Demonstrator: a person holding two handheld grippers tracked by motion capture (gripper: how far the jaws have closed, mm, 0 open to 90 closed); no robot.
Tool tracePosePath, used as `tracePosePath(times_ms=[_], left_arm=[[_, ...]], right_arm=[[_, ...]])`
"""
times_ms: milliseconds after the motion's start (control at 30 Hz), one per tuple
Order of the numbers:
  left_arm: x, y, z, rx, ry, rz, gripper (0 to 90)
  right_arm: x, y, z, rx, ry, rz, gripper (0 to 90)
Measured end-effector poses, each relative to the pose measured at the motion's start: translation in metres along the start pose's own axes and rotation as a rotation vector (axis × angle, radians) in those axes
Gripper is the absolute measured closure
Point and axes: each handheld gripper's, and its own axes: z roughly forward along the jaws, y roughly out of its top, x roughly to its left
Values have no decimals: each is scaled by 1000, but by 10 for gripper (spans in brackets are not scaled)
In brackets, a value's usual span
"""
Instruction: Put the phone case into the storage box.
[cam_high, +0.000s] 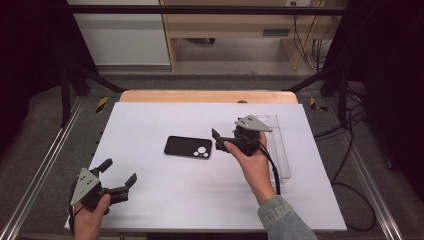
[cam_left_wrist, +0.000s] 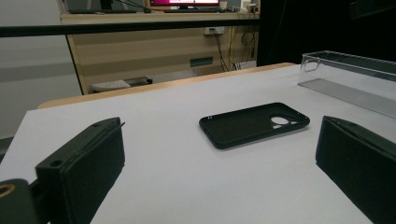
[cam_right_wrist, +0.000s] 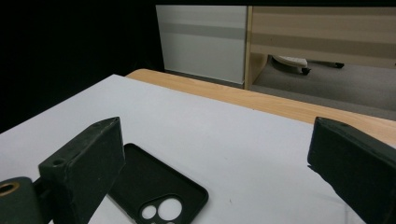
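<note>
Case (cam_high: 188, 147) mid-table, clear all round

In the right gripper view, the black phone case (cam_right_wrist: 154, 191) runs off the bottom edge at 6 o'clock, its near end hidden behind 1 jaw. The clear tray (cam_left_wrist: 350, 79) in the left gripper view is cut off at 3 o'clock.

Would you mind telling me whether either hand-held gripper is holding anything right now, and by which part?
Nothing is held. Both the left hand-held gripper and the right hand-held gripper are open and empty; the black phone case lies untouched on the table.
</note>
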Motion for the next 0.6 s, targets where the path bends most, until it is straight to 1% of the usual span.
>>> tracePosePath(times_ms=[33,100,133,233,267,333,367,400,467,533,600], left_arm=[[0,0,0,0,0,0,13],[-1,0,1,2,-3,1,13],[-1,0,1,2,-3,1,13],[-1,0,1,2,-4,2,13],[-1,0,0,1,-4,2,13],[-1,0,0,2,-3,1,13],[0,0,1,2,-3,0,13],[0,0,1,3,-4,0,13],[-1,0,1,2,-4,1,13],[-1,0,1,2,-6,2,13],[-1,0,1,3,-6,1,14]], right_arm=[[0,0,0,0,0,0,43],[6,-3,10,14,-3,-7,46],[6,-3,10,14,-3,-7,46],[12,-8,20,36,-1,-10,47],[15,-11,27,50,0,-16,49],[19,-15,33,69,1,-26,51],[19,-15,33,69,1,-26,51],[21,-19,39,93,4,-30,61],[22,-20,42,99,4,-29,65],[23,-25,47,124,7,-22,74],[23,-29,52,150,22,-5,87]])
